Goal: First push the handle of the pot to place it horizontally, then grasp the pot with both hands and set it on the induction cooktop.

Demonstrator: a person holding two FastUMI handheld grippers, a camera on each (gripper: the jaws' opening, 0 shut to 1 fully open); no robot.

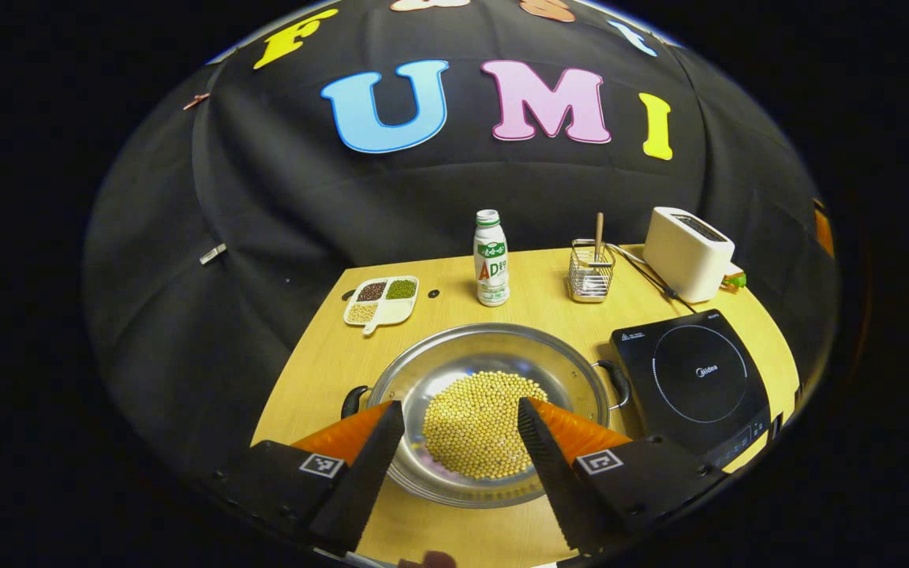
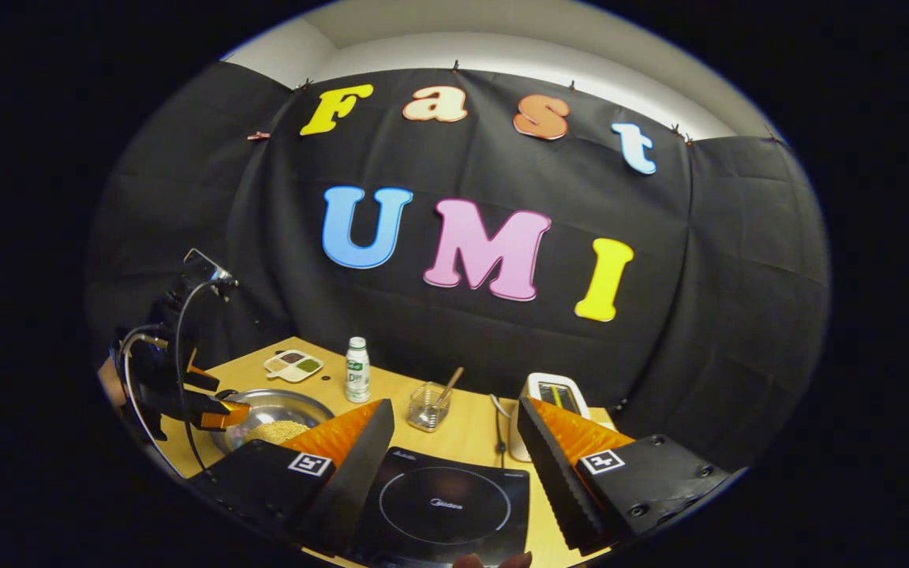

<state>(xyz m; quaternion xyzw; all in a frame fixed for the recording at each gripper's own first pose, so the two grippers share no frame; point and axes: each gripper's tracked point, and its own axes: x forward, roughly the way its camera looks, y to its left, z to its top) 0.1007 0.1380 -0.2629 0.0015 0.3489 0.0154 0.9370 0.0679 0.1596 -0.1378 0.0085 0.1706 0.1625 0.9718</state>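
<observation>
Left gripper (image 1: 461,430) is held wide open, nothing gripped, hovering over the near rim of the steel pot (image 1: 494,371); pot is seen full of yellow beans (image 1: 482,422), sitting left of the induction cooktop (image 1: 695,379) on the wooden table (image 1: 320,363); its two side handles (image 1: 616,379) already lie on a left-right axis; right gripper (image 2: 450,465) is held wide open and empty above the cooktop (image 2: 443,501), pot (image 2: 269,410) well to its left; left gripper is judged nearer the pot.
</observation>
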